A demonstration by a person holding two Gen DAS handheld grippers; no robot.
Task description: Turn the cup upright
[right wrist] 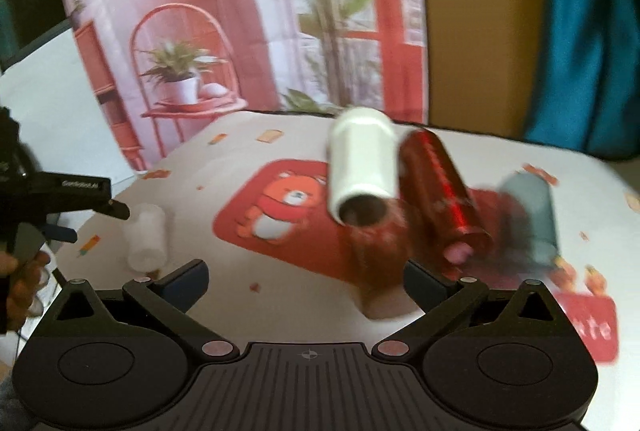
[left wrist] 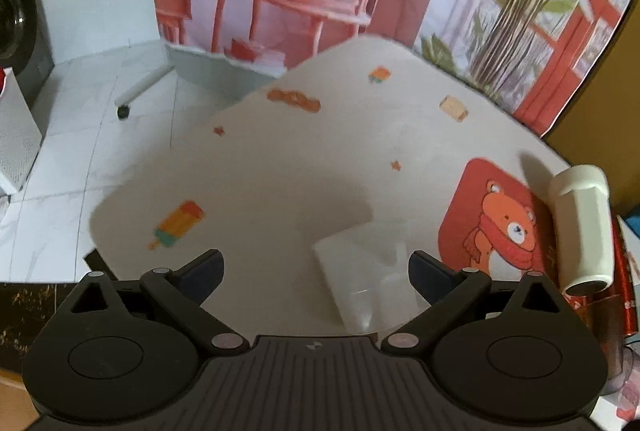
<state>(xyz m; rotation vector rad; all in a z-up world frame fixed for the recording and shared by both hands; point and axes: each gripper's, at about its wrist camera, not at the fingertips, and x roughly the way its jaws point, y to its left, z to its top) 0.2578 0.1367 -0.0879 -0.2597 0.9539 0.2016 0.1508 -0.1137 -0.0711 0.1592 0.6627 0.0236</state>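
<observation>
A translucent plastic cup (left wrist: 368,279) lies on its side on the white table, between the tips of my open left gripper (left wrist: 316,267) but nearer its right finger. It also shows in the right wrist view (right wrist: 146,235), just right of the left gripper (right wrist: 100,211). My right gripper (right wrist: 306,281) is open and empty above the table, with a brown cup (right wrist: 380,267) lying blurred close to its right finger. A white cup (right wrist: 362,167), a red cup (right wrist: 440,187) and a grey cup (right wrist: 532,219) lie on their sides behind.
A red bear mat (right wrist: 288,207) lies under the cups; it also shows in the left wrist view (left wrist: 496,219), with the white cup (left wrist: 582,227) beside it. The table edge (left wrist: 160,159) drops to a tiled floor on the left. A printed backdrop stands behind.
</observation>
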